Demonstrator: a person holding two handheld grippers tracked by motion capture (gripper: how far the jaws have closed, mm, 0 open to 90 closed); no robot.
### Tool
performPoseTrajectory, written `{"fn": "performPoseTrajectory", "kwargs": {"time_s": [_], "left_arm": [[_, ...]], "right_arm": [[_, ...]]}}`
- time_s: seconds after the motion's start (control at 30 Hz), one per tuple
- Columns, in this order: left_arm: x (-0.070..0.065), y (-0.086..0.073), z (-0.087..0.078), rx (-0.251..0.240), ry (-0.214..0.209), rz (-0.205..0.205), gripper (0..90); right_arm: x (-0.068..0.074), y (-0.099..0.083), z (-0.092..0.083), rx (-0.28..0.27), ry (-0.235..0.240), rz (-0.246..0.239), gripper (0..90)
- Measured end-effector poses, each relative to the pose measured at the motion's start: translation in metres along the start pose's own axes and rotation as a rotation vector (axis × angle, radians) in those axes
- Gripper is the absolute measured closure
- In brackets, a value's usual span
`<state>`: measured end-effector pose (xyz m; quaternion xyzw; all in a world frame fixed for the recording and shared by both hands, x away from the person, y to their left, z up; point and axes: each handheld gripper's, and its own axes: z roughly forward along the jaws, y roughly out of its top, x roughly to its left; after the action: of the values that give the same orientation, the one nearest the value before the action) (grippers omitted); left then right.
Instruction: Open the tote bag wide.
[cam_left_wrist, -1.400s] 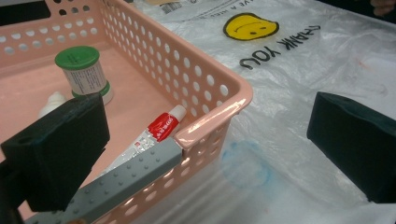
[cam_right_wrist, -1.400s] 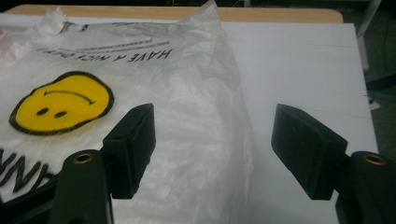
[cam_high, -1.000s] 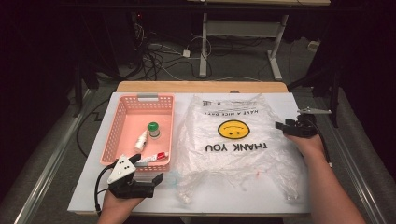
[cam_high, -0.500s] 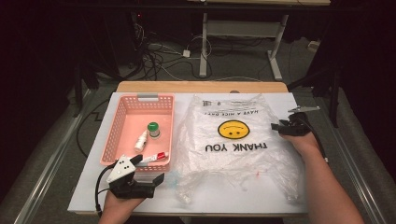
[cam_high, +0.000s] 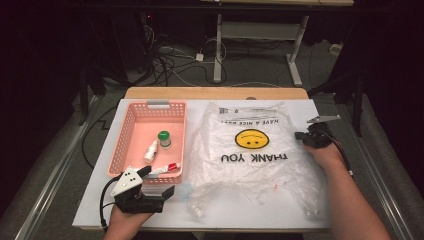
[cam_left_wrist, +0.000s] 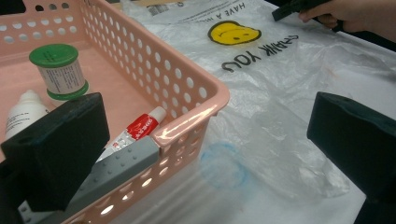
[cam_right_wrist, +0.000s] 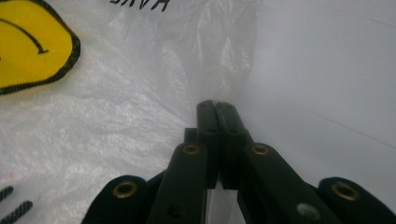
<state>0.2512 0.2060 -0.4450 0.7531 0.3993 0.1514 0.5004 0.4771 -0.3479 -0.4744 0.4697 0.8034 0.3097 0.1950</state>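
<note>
Right tongs (cam_right_wrist: 218, 106) pinch plastic bag's (cam_right_wrist: 116, 121) edge; table (cam_right_wrist: 327, 70) alongside bare.

The left gripper (cam_high: 150, 192) sits low at the near left, held in the person's left hand (cam_high: 125, 220), its jaws spread wide and level, pointing to the right. The right forearm (cam_high: 350, 200) reaches forward along the right side, and the right hand (cam_high: 325, 152) holds the right gripper (cam_high: 300, 136) aimed leftward and slightly down. Its jaws have just been closing and now stand pressed together, pinching a fold of thin plastic bag (cam_right_wrist: 224, 70) at their tips.
</note>
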Motion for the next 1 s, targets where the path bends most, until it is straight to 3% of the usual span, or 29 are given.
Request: {"fn": "performPoseTrajectory", "kwargs": {"time_s": [0.07,0.13,0.17,0.23,0.3,0.37,0.43,0.53,0.6,0.7,0.77,0.87,1.0], "left_arm": [[0.000,0.000,0.001,0.007,-0.001,-0.007,0.0],[0.000,0.000,0.002,0.008,-0.003,-0.008,0.0],[0.000,0.001,0.002,0.009,-0.003,-0.005,0.0],[0.000,0.001,0.004,0.012,-0.003,-0.001,0.0],[0.000,0.001,0.004,0.020,-0.010,0.002,0.0],[0.000,0.000,0.002,0.015,-0.013,-0.006,0.0],[0.000,0.000,0.001,0.007,-0.008,-0.008,0.0],[0.000,0.001,0.001,0.006,-0.006,-0.009,0.0],[-0.001,0.001,0.002,0.011,-0.009,-0.003,0.0],[-0.003,0.001,0.003,0.016,-0.012,0.006,0.0],[-0.004,0.001,0.004,0.016,-0.014,0.011,0.0],[-0.006,0.001,0.004,0.015,-0.015,0.017,0.0],[-0.008,0.001,0.005,0.015,-0.012,0.015,0.0]], "right_arm": [[-0.012,-0.001,-0.006,-0.017,-0.042,0.048,90.0],[-0.018,-0.003,-0.008,-0.015,-0.056,0.058,90.0],[-0.031,-0.007,-0.014,-0.022,-0.092,0.096,90.0],[-0.038,-0.010,-0.016,-0.030,-0.110,0.121,90.0],[-0.055,-0.019,-0.025,-0.034,-0.154,0.177,90.0],[-0.060,-0.023,-0.027,-0.029,-0.161,0.190,90.0],[-0.068,-0.034,-0.035,-0.028,-0.210,0.207,90.0],[-0.074,-0.047,-0.044,-0.029,-0.237,0.230,90.0],[-0.074,-0.051,-0.047,-0.034,-0.240,0.231,90.0],[-0.071,-0.063,-0.061,-0.080,-0.252,0.239,67.4],[-0.071,-0.065,-0.067,-0.096,-0.259,0.233,62.5],[-0.055,-0.072,-0.107,-0.196,-0.222,0.213,56.6],[-0.013,-0.098,-0.144,-0.228,-0.154,0.189,53.3]]}}
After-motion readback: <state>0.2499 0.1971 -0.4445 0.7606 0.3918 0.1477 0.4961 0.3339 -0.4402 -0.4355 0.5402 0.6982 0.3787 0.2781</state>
